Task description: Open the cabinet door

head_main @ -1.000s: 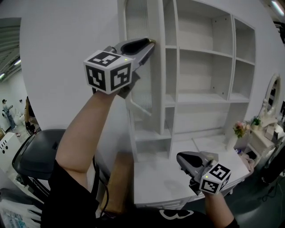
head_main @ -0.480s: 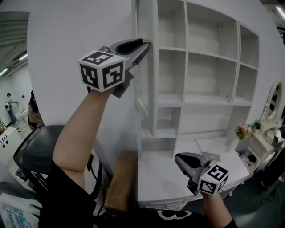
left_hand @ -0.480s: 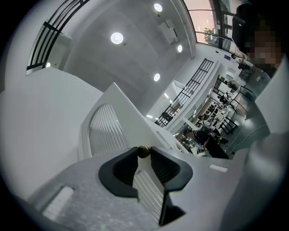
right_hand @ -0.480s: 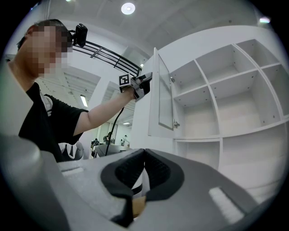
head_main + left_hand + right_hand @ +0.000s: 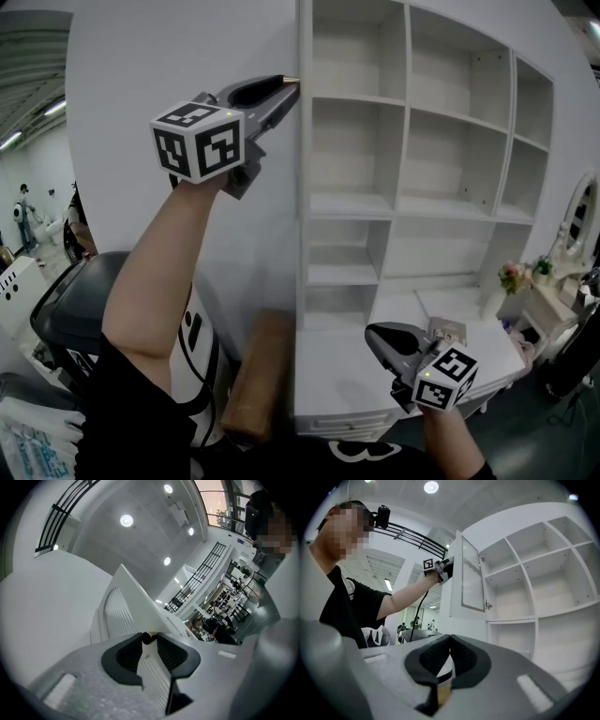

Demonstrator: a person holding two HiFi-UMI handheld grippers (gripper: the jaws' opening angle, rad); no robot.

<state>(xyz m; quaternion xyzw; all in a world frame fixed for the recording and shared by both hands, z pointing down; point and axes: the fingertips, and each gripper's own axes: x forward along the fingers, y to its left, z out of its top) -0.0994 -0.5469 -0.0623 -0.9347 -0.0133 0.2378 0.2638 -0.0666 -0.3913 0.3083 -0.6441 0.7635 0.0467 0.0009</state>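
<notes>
The white cabinet door (image 5: pixel 302 178) with its ribbed panel (image 5: pixel 119 616) stands swung out from the shelf unit (image 5: pixel 441 202), edge-on in the head view. In the right gripper view the door (image 5: pixel 471 576) hangs wide open. My left gripper (image 5: pixel 149 638) is raised at the door's top edge, its tips on either side of the small brass knob (image 5: pixel 148 637). Its jaws have just been opening, with the knob still between them. My right gripper (image 5: pixel 372 335) hovers low over the desk top (image 5: pixel 337 375), jaws shut and empty (image 5: pixel 449 638).
A black chair (image 5: pixel 66 309) stands at the left and a brown board (image 5: pixel 258 375) leans beside the desk. Flowers (image 5: pixel 511 274) and a mirror (image 5: pixel 574 202) are at the far right. The shelf compartments are empty. People stand far off at the left.
The door has swung further out, from angled to edge-on in the head view. My left gripper moved left with the knob. The right gripper drifted slightly left.
</notes>
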